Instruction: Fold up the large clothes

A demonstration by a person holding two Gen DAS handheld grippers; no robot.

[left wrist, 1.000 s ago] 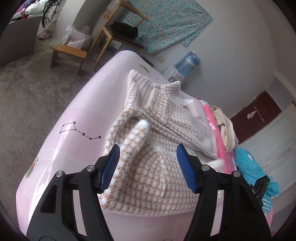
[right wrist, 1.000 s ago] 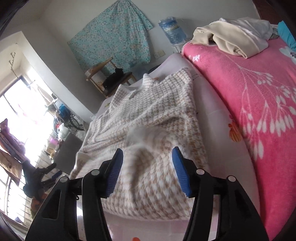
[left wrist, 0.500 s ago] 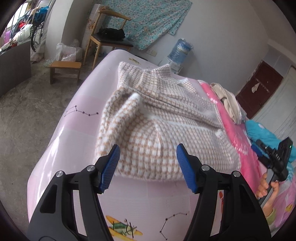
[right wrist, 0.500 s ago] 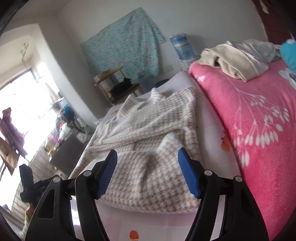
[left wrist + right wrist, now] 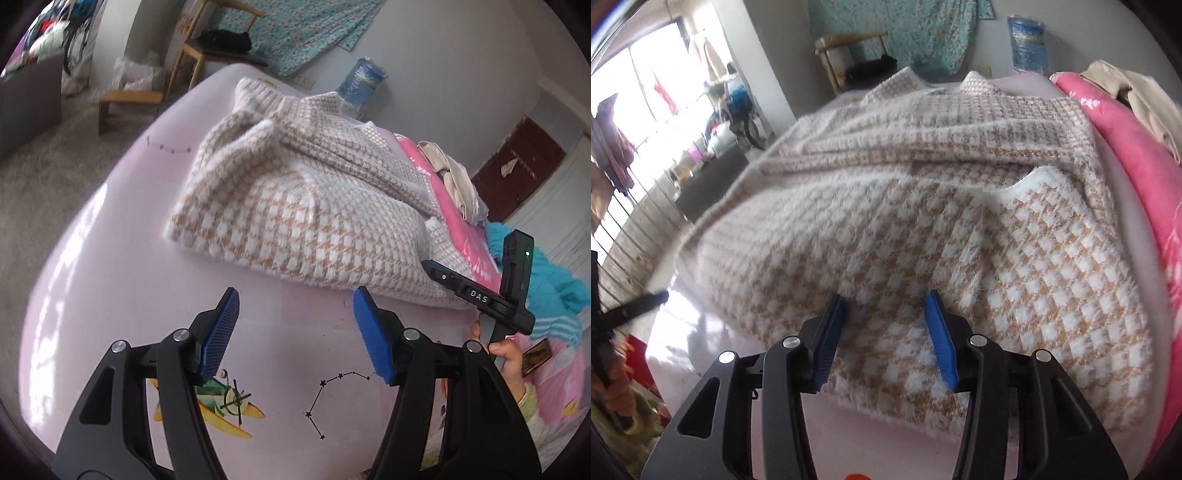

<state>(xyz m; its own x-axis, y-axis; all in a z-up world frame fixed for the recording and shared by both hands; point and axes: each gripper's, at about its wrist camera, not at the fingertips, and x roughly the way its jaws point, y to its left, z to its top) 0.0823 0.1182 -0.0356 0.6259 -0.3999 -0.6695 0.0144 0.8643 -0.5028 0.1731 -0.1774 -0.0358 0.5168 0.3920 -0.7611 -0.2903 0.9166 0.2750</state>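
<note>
Tongs first: your left tongs (image 5: 293, 325) hang spread over the bare pink sheet (image 5: 122, 280), short of the sweater's near hem and touching nothing. Your right tongs (image 5: 884, 325) are spread too, blue ribbed pads (image 5: 940, 343) straddling the knit at that same near edge, nothing pinched. In the left view you can see the right tool's black body sitting at the sweater's right corner.

Sweater (image 5: 295, 221) next: it lies across the middle of the bed, with what looks like the lower part doubled up over the body, so I'd call one fold in. Both sleeves appear laid across on top, the cuff (image 5: 1034, 181) white and fuzzy on the right. What's left, by my reading: another fold or a tidy, since the pile sits lumpy and the far collar end sprawls.

Fabric is thick, fluffy houndstooth knit, tan on white; it'll spring back and slide. Beyond it, a pink fleece blanket (image 5: 1134, 166), a beige heap of clothes (image 5: 1141, 96), a water jug (image 5: 1027, 44) against the far wall
</note>
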